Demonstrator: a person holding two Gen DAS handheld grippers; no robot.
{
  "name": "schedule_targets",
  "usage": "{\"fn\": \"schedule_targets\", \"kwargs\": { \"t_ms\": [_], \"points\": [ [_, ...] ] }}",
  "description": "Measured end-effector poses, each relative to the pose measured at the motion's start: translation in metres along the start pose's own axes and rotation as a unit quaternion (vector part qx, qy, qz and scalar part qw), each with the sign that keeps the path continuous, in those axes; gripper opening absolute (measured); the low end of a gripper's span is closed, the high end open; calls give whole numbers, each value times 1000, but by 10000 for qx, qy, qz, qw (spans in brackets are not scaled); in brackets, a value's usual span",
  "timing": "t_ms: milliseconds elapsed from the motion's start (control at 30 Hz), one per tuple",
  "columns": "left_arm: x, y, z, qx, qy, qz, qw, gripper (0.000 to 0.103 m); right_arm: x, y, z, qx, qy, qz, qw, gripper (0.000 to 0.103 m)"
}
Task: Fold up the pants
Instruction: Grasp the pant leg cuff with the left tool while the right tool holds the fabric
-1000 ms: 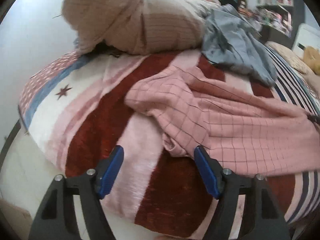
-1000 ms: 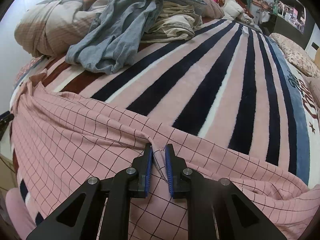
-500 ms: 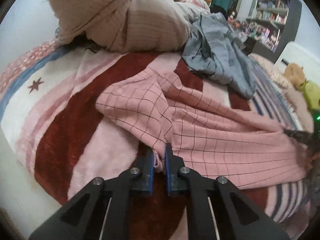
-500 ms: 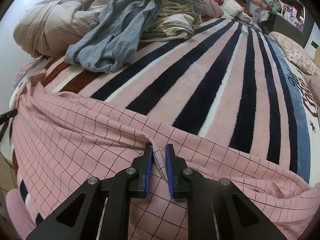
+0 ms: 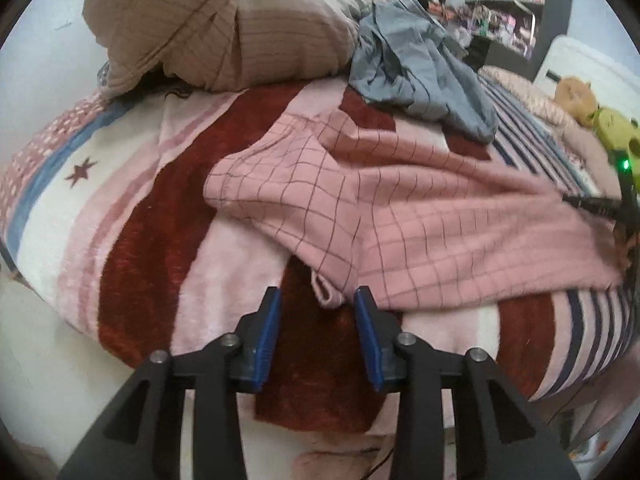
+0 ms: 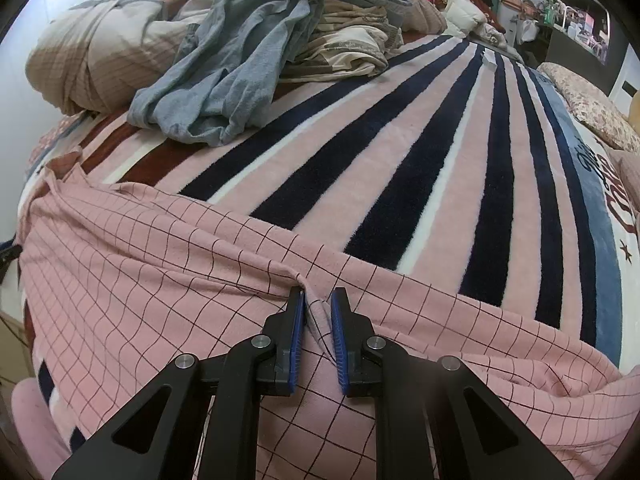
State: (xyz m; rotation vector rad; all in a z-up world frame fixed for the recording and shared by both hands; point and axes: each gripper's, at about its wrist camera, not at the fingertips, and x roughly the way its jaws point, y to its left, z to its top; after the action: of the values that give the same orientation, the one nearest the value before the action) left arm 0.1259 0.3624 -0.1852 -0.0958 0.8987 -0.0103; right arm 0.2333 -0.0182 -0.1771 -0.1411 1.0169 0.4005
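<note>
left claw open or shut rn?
Open. The left claw has a clear gap between its blue pads, and the corner of the pink checked pants lies loose between them, ungripped.

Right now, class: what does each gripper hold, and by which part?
The right gripper pinches a raised fold of the pink checked pants at their far edge. The left gripper is open, holding nothing; a hem loop lies between its jaws.

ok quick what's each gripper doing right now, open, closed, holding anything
Left gripper: open, holding nothing; the pink pants corner sits just ahead between its fingers.
Right gripper: closed on a fold of the pants.
</note>
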Motion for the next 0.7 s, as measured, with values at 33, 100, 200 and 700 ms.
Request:
{"fn": "schedule_targets", "kwargs": {
  "t_ms": [33, 100, 200, 700],
  "points": [
    [0, -1, -2, 49, 22, 13, 10000, 34, 0, -1, 0, 1, 1, -2, 10000, 8],
    [2, 0, -4, 62, 41, 40, 10000, 33, 0, -1, -1, 7, -1, 2, 10000, 8],
    [3, 0, -4, 45, 0, 53, 10000, 33, 0, -1, -1, 5, 3, 1, 10000, 8],
    [17, -8, 15, -334, -118, -40, 9994, 6, 0, 0, -1, -9, 13, -32, 10000, 9]
  ]
}}
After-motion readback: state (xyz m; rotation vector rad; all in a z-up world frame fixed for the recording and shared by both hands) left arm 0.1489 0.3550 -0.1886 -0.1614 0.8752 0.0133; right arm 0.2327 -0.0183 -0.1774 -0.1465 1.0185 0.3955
